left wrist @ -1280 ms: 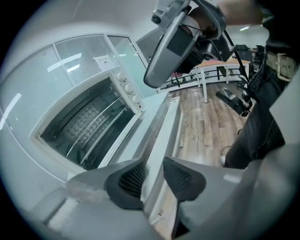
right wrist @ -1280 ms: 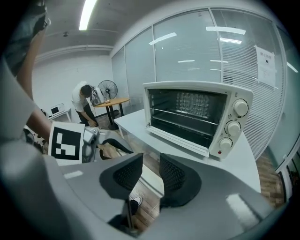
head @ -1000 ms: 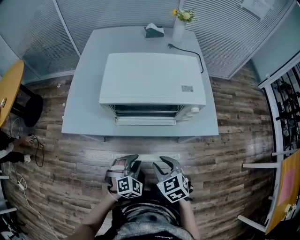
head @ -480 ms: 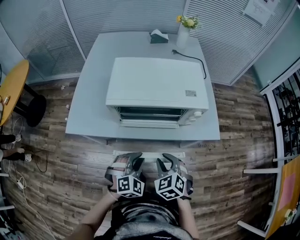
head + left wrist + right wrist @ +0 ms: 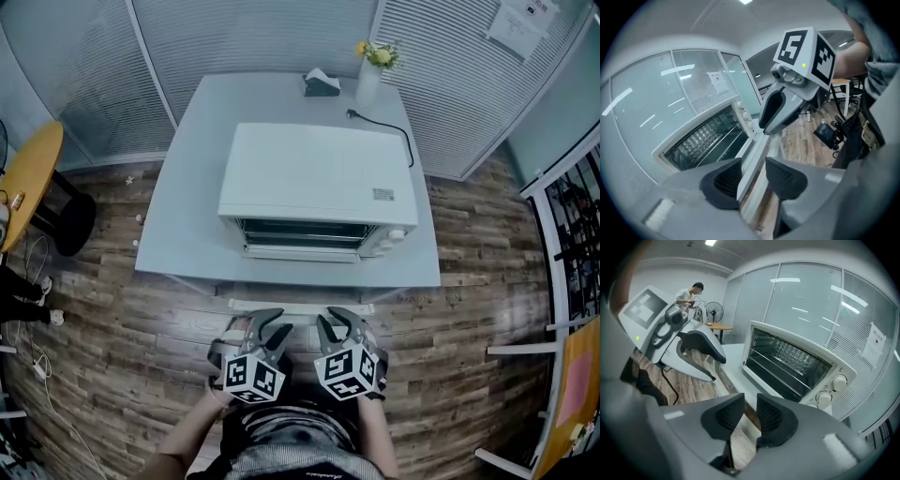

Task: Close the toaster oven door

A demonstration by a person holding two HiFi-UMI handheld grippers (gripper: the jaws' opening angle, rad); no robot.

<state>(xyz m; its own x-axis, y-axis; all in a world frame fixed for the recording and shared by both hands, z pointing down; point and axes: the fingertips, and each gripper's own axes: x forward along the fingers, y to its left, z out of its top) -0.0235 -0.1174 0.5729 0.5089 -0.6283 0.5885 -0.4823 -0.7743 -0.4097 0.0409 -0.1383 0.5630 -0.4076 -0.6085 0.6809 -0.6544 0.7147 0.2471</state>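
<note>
A white toaster oven stands on a grey table. Its door hangs open at the front, and the racks inside show. Both grippers are held low over the wood floor, short of the table's front edge and apart from the oven. My left gripper has its jaws opening with nothing between them; the left gripper view looks past them at the oven. My right gripper has its jaws closing on nothing, with its pads still apart.
At the table's back stand a vase of yellow flowers and a tissue box. A black power cord runs from the oven. A yellow round table is at the left, with a person beyond it. Blinds line the back walls.
The head view has shifted, so the oven and table sit slightly further right. The left jaws have spread wider and the right jaws have narrowed. Both grippers stay in front of the table.
</note>
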